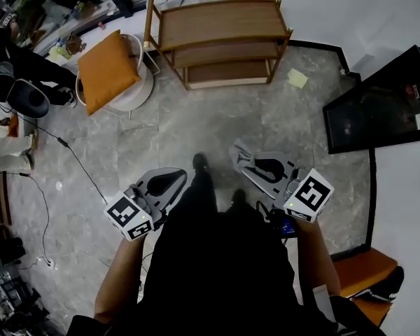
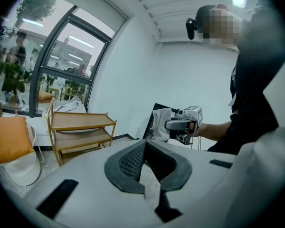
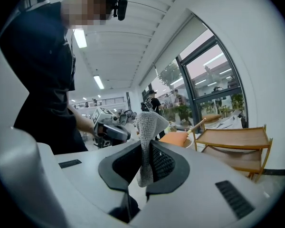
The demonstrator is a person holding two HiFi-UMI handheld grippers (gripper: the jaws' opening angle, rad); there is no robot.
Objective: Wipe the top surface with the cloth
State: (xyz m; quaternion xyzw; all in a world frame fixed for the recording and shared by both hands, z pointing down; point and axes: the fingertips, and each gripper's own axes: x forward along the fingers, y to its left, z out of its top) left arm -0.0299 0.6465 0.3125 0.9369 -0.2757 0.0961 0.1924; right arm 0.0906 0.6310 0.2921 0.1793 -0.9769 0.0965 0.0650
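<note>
A three-tier wooden shelf (image 1: 220, 21) stands on the stone floor ahead of me; its top board is bare. It also shows in the left gripper view (image 2: 80, 121) and the right gripper view (image 3: 233, 137). A grey knitted cloth (image 3: 147, 127) sticks up from between the pads of my right gripper (image 3: 146, 151), which is shut on it. The left gripper view shows the same cloth (image 2: 160, 122) hanging ahead of the right gripper's body. My left gripper (image 2: 145, 145) has its tips together and holds nothing. Both grippers, left (image 1: 175, 177) and right (image 1: 241, 152), are held at waist height, well short of the shelf.
An orange cushion (image 1: 106, 68) lies on a round white seat (image 1: 141, 89) left of the shelf. A black panel (image 1: 385, 107) leans at the right. Cables (image 1: 73, 156) trail over the floor at the left. A yellow note (image 1: 297, 78) lies near the shelf's right leg.
</note>
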